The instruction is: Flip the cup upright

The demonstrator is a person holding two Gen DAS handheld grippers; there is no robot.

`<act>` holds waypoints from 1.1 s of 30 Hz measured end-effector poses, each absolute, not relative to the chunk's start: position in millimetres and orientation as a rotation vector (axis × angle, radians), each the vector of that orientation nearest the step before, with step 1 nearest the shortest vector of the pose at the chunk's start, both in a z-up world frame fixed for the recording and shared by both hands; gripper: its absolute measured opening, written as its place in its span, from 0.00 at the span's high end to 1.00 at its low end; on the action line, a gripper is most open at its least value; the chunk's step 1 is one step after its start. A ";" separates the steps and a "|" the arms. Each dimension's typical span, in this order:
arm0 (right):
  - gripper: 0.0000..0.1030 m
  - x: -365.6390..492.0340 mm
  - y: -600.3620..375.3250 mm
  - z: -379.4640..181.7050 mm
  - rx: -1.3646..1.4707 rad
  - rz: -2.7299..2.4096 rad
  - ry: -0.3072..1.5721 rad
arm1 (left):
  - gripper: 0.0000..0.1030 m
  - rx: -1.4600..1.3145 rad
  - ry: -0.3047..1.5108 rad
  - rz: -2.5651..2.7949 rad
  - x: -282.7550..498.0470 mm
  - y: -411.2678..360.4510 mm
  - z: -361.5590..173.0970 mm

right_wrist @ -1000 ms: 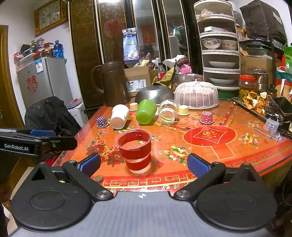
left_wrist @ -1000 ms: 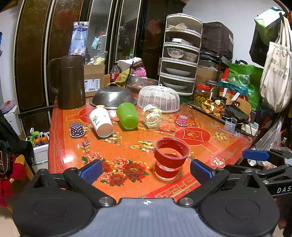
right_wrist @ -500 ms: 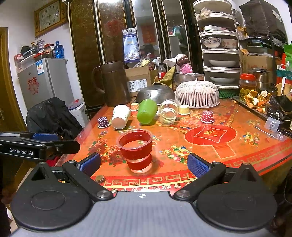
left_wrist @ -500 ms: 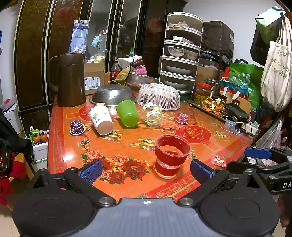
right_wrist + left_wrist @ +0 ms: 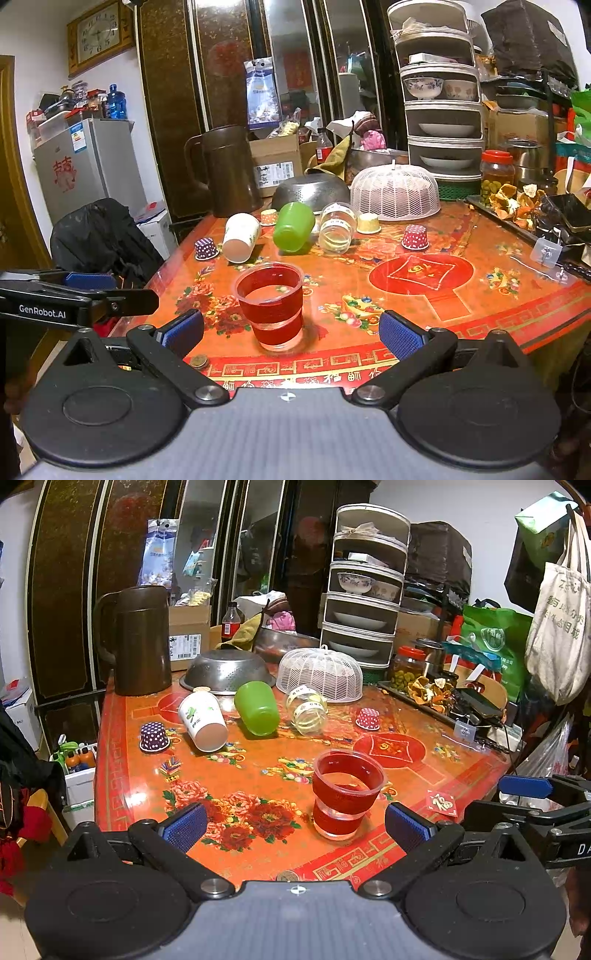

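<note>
A clear plastic cup with a red band (image 5: 345,794) stands upright near the table's front edge; it also shows in the right wrist view (image 5: 271,304). Farther back a white paper cup (image 5: 202,720), a green cup (image 5: 257,708) and a clear jar (image 5: 307,709) lie on their sides; they show in the right wrist view as the white cup (image 5: 241,237), green cup (image 5: 293,226) and jar (image 5: 337,229). My left gripper (image 5: 295,821) is open and empty, short of the red cup. My right gripper (image 5: 291,332) is open and empty, just before it.
A brown jug (image 5: 135,640), a steel colander (image 5: 227,672) and a white mesh food cover (image 5: 320,675) stand at the back of the red flowered table (image 5: 258,775). Small dotted cupcake cases (image 5: 153,736) sit around. A cluttered tray (image 5: 443,698) lies at right.
Both grippers have drawn back slightly from the table, so the upright red cup sits a little farther ahead. The cups have not moved.
</note>
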State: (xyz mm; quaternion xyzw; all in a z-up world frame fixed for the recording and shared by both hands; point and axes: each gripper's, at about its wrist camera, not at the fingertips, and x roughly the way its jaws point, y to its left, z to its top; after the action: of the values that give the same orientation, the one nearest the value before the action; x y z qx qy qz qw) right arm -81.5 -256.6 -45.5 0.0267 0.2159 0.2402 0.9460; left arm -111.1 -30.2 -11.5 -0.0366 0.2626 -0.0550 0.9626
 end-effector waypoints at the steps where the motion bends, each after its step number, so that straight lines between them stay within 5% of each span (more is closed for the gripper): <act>1: 0.01 -81.5 -256.5 -45.4 0.054 0.488 0.439 | 0.00 -0.075 0.534 -0.111 -111.2 -30.5 -11.7; 33: 0.01 -78.7 -255.0 -48.0 0.051 0.485 0.451 | 0.00 -0.084 0.544 -0.111 -107.2 -28.2 -14.8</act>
State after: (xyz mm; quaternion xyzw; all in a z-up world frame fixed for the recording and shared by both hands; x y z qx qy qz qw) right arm -78.7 -255.0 -48.0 0.0251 0.2216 0.2380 0.9453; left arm -107.2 -28.2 -14.8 -0.0414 0.2685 -0.0548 0.9608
